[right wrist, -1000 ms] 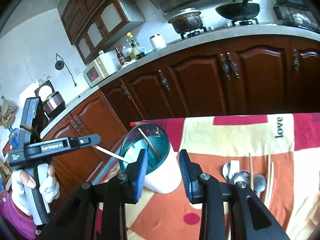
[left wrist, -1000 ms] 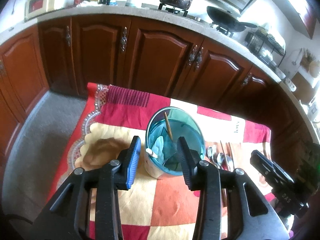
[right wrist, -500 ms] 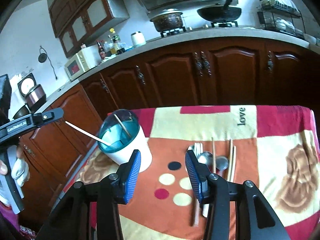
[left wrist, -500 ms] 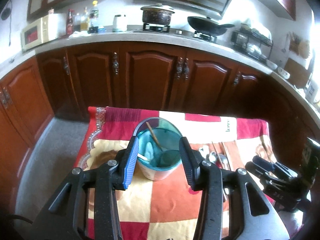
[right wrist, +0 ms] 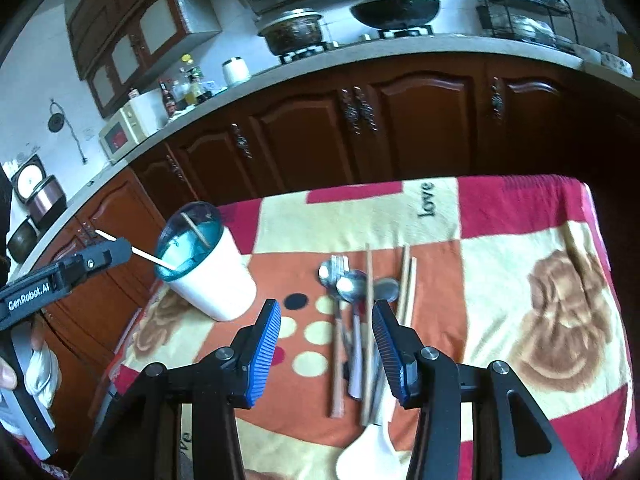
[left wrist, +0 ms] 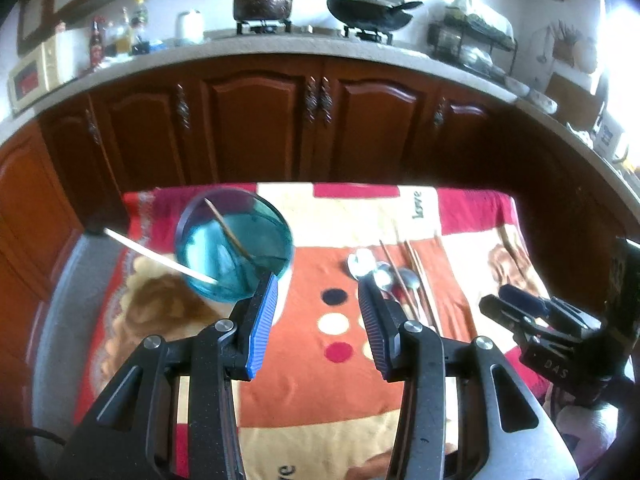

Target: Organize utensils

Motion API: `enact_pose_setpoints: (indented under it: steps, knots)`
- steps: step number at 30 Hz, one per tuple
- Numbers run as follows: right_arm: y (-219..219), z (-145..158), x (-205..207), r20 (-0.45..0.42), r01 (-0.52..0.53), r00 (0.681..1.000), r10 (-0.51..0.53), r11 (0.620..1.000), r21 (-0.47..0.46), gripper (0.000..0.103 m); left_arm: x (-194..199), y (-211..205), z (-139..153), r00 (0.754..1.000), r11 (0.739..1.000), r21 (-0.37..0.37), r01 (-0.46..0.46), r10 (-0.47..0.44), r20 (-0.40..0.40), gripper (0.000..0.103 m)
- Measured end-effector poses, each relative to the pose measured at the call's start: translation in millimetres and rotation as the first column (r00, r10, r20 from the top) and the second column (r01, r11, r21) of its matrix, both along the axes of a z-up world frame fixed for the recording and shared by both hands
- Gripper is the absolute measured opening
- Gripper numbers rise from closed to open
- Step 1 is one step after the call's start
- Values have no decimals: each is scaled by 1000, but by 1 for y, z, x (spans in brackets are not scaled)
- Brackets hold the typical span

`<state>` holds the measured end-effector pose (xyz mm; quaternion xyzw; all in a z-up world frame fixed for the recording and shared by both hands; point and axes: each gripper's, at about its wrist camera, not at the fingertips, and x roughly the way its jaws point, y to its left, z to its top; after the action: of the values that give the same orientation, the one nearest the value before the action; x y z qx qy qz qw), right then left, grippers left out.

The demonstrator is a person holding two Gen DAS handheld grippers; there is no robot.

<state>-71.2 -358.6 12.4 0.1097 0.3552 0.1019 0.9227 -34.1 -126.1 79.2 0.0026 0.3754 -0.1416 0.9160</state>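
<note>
The utensils (right wrist: 356, 312) lie loose on the bench (right wrist: 520, 248), right of the cup (right wrist: 208, 272). We've got our right gripper (right wrist: 326, 354) above them, jaws just widened, empty. Left gripper (left wrist: 314, 320) wide, empty too. Handles blurry.

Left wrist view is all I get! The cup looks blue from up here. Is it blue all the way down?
Observer: No. Only the rim is teal. The side of the cup is plain white.
Operator: Are there any spoons I can't see?
Observer: Yes. A white spoon lies at the near end of the utensils, with its bowl toward the camera.
</note>
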Motion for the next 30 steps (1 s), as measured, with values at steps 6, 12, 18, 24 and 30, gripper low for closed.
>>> enact_pose_setpoints:
  steps: [6, 12, 18, 24, 30]
  knots:
    - [-23, -24, 5, -62, 23, 998, -22, 1000, 21, 46, 6, -18, -27, 996, 999, -31, 35, -38, -80, 41]
    - [-28, -51, 29, -132, 5, 991, -1, 1000, 23, 34, 14, -37, -58, 984, 996, -56, 63, -71, -165, 41]
    - [-19, -71, 69, -177, -38, 983, 47, 998, 56, 27, 22, -46, -79, 972, 996, -56, 75, -86, -218, 41]
    - [-3, -88, 115, -242, -82, 967, 85, 996, 25, 25, 31, -46, -90, 967, 995, -67, 76, -90, -238, 41]
    - [13, -105, 142, -297, -139, 949, 108, 987, -84, 19, 41, -49, -100, 959, 993, -82, 80, -99, -264, 41]
